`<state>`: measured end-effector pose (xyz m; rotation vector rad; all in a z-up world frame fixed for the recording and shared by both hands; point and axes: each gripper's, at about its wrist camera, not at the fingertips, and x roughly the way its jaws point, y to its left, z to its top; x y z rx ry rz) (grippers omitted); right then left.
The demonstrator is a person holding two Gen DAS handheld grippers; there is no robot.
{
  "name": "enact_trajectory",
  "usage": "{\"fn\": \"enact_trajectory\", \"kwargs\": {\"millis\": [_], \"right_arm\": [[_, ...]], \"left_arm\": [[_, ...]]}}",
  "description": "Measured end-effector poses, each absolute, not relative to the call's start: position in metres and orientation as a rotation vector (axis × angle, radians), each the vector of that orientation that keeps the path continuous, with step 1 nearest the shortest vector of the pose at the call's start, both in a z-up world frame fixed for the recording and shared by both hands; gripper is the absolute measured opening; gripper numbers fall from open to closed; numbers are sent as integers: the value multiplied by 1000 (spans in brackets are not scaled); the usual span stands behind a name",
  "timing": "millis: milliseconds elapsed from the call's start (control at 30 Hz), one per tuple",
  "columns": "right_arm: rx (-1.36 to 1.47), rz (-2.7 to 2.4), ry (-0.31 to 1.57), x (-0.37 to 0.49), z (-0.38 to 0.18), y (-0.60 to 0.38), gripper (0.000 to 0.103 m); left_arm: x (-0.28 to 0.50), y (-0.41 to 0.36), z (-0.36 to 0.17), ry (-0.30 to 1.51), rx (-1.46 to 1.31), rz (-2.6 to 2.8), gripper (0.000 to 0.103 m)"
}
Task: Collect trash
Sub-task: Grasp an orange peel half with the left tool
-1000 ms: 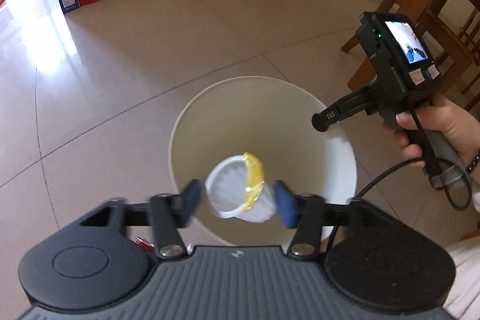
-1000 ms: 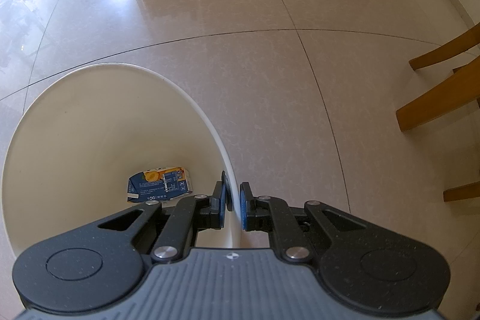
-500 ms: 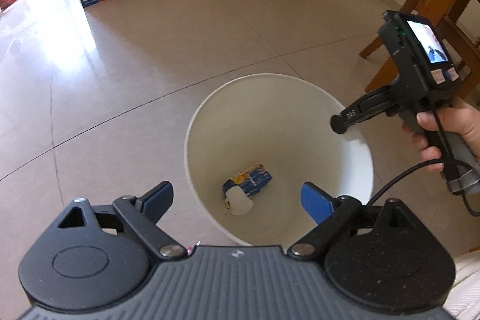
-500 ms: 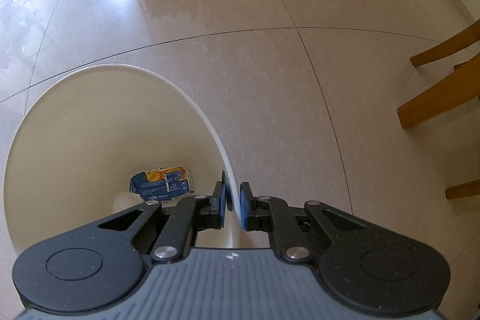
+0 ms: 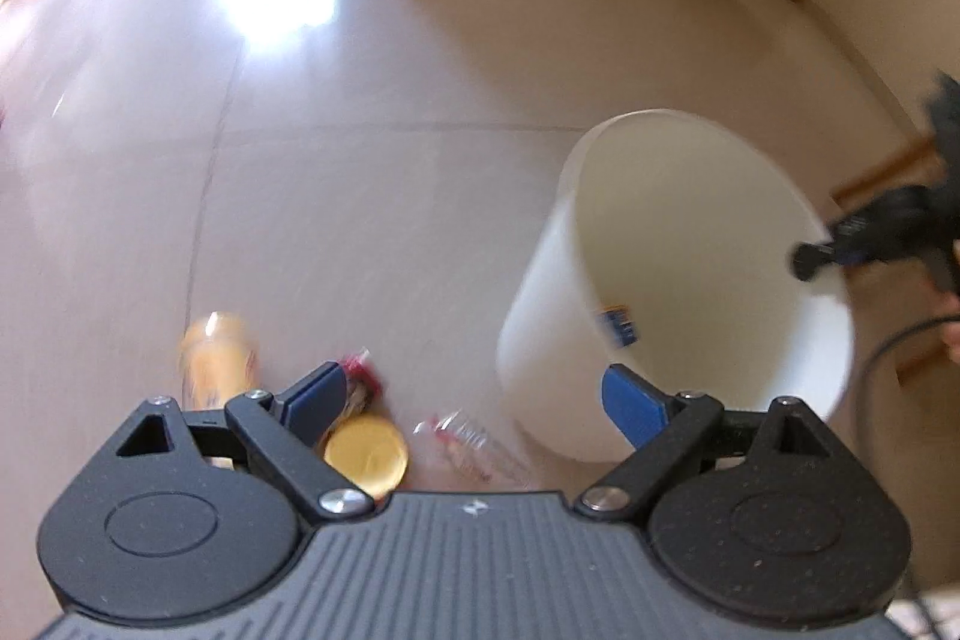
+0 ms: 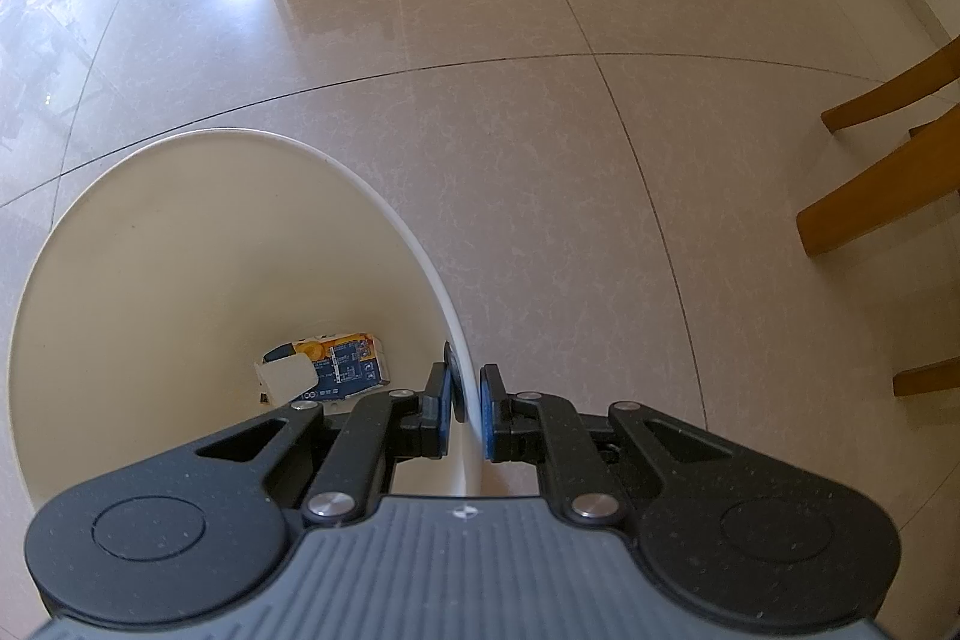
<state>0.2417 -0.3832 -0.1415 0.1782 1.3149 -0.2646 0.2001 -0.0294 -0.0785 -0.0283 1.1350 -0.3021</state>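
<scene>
Right wrist: right gripper (image 6: 466, 409) clamped on bin (image 6: 384, 205) rim

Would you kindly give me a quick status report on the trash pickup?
Left gripper open, empty, above floor litter. Right gripper shut on white bin rim. Blue carton in bin; yellow lid, clear wrapper on floor. Nothing blocking.

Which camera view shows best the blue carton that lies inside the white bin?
The right wrist view. There the blue carton lies sharp and mostly uncovered on the bottom of the white bin. The left wrist view is blurred and shows only a small blue corner behind the bin's near wall.
</scene>
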Motion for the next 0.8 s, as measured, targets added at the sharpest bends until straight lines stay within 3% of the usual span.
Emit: {"fn": "enact_trajectory", "kwargs": {"millis": [800], "right_arm": [[159,-266,1313,241,-143,-378,12]], "left_arm": [[148,97,-279,1366,-522,181,91]]}}
